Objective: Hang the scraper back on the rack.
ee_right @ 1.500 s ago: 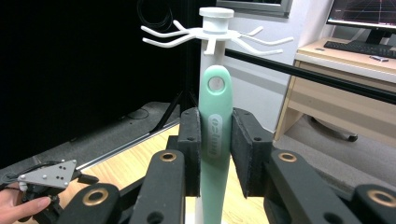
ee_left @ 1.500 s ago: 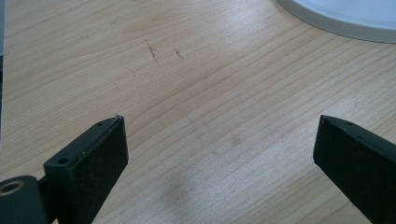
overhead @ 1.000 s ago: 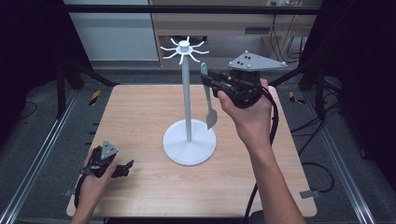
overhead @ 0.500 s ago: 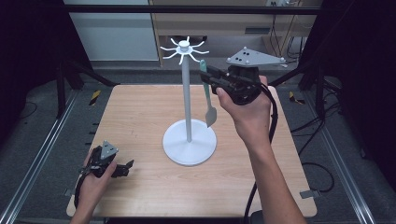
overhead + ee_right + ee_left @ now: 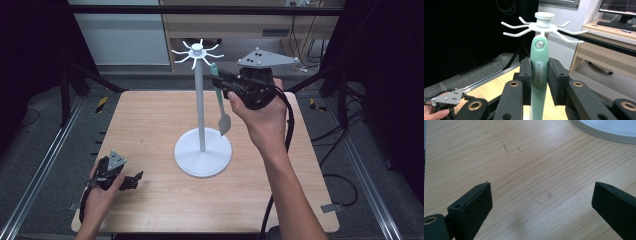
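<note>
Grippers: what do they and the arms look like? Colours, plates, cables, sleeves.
Both tools are black with square-ended, matte jaws. The right tool carries a grey three-cornered plate with small studs and trails a black cable. The left tool has a smaller grey plate. Brass-coloured pivot rings show in the right gripper view. Forearms bare, no sleeves.

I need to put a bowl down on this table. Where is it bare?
Bare wood: the far-left stretch of the table beyond the left gripper, and the near-right corner. Crowded: the middle, with the white stand, and the right gripper holding the green utensil.
</note>
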